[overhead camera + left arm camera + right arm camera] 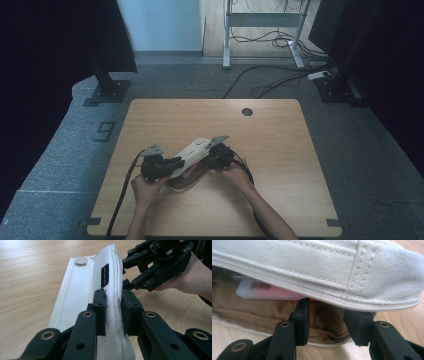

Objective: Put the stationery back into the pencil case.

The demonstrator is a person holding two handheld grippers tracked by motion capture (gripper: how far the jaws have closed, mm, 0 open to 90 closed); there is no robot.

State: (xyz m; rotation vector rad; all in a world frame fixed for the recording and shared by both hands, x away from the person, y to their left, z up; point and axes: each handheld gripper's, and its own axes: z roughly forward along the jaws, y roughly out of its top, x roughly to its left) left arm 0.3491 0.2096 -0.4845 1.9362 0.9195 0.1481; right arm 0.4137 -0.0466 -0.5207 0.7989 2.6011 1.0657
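Note:
A white canvas pouch [192,151] lies unzipped on the wooden table [280,150], its upper side lifted. My left gripper [176,163] is shut on the upper side's edge, with the white fabric [82,290] pinched between the two pads [113,298]. My right gripper [209,156] stands open at the pouch mouth, on the side opposite the left gripper. Its left jaw reaches inside under the zip edge [337,265] and its fingertips [325,315] stay apart. Inside, on the tan lining, lies a pink-white item with a barcode [267,291]. In the left gripper view the right gripper [126,273] is beside the pouch edge.
A round cable hole [247,111] sits near the table's far edge. Beyond the table, black stand bases [107,92] rest on grey carpet, with cables [270,80] and a white desk frame [262,30] behind. The person's hands [145,187] hold both grippers near the table's front.

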